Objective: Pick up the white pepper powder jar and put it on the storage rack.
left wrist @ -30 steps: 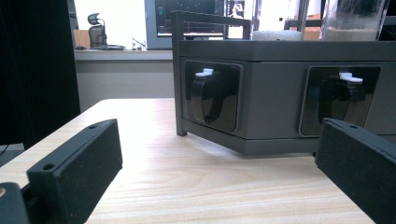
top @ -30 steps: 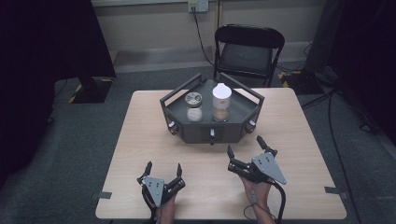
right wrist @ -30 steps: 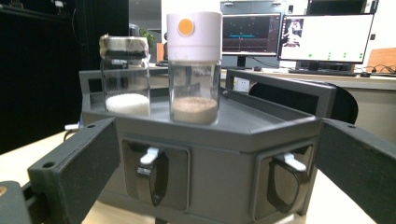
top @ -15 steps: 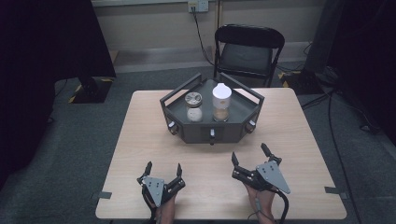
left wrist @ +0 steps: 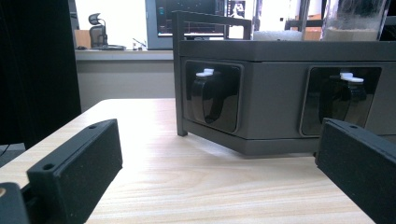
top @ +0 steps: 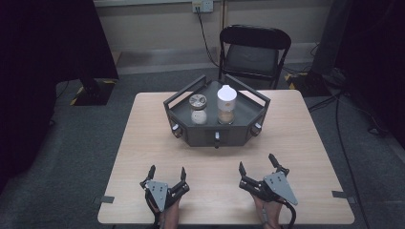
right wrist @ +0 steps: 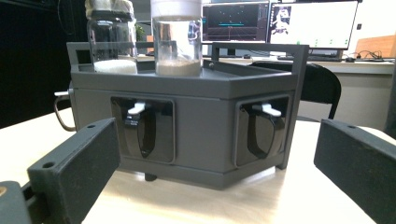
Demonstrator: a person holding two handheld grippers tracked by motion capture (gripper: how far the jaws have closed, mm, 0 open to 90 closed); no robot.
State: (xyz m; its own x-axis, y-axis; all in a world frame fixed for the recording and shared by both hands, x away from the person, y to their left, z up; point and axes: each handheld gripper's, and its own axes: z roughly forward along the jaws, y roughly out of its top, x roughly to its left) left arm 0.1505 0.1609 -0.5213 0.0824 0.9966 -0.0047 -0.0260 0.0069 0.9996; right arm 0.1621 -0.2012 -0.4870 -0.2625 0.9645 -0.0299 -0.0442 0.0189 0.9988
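The counter [top: 143, 143] carries a dark hexagonal rack [top: 217, 130] at its far middle, on which a metal-lidded jar [top: 198, 109] and a white-capped jar [top: 226, 104] are stood. Nothing has been grasped yet: the left tongs [top: 166, 173] and right tongs [top: 258, 164] are held released, well short of the rack, so all handling is judged left to do.

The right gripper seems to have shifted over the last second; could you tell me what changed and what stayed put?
The right gripper drew back toward the person's edge of the table, away from the dark tray, jaws open and empty throughout. The left gripper stayed in place, open. Both jars kept their spots in the tray. Nothing was grasped or released.
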